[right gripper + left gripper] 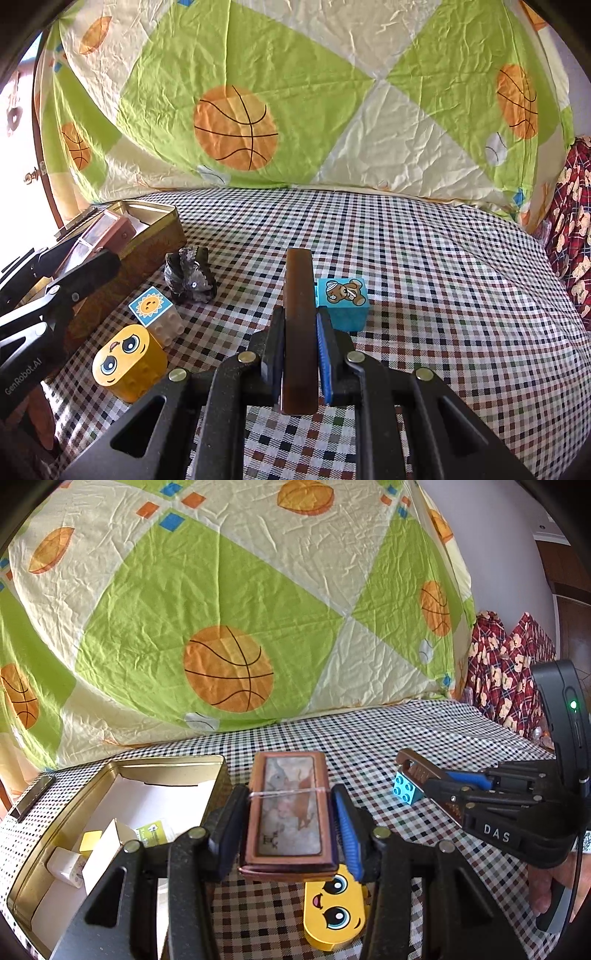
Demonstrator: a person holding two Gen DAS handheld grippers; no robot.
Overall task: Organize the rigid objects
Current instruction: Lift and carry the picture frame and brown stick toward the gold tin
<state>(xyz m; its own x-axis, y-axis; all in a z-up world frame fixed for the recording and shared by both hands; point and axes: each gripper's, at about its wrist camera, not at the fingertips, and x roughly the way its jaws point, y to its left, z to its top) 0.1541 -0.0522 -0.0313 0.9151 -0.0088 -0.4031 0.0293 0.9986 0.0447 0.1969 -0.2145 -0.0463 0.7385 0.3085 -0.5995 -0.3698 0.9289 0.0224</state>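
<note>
Between the left gripper's (290, 814) pads sits a flat copper-framed rectangular case (288, 808) with a picture lid, clamped, raised over the checked tablecloth (369, 738) just beside the open gold metal tin (207, 768). Right gripper (301, 354) is clamped on a thin brown metal bar (300, 317), blue bear-print toy brick (345, 302) just beyond, yellow face block (125, 360) near the tin.

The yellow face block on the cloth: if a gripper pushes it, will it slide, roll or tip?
The yellow block has one rounded end, so it might rock. It lies low and wide, so it probably slides. The checked cloth may drag.
</note>
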